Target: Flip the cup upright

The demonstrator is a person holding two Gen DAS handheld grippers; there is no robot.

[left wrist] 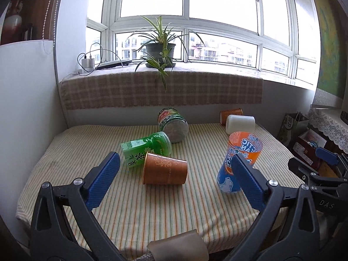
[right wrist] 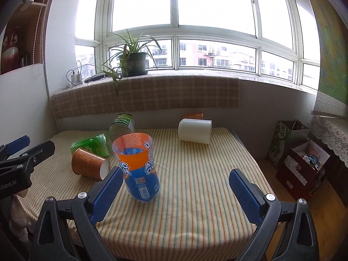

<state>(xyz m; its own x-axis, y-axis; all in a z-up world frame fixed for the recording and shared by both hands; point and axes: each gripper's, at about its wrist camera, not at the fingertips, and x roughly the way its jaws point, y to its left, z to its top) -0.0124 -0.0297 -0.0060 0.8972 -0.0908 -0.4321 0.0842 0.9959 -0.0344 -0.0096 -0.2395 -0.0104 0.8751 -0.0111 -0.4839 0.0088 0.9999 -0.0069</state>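
Observation:
An orange and blue plastic cup (right wrist: 139,169) stands upright with its mouth up on the striped tablecloth (right wrist: 195,184); it also shows in the left wrist view (left wrist: 241,158). A copper paper cup (left wrist: 164,168) lies on its side, also seen in the right wrist view (right wrist: 90,163). A white cup (right wrist: 194,131) lies on its side at the back, with another copper cup (right wrist: 193,115) behind it. My left gripper (left wrist: 176,180) is open, with the copper cup lying ahead between its fingers. My right gripper (right wrist: 175,193) is open and empty, the upright cup just ahead of its left finger.
Two green cut bottles (left wrist: 148,146) (left wrist: 173,124) lie on their sides behind the copper cup. A potted plant (left wrist: 161,50) and chargers (left wrist: 87,64) sit on the window sill. Bags and boxes (right wrist: 302,163) stand on the floor right of the table.

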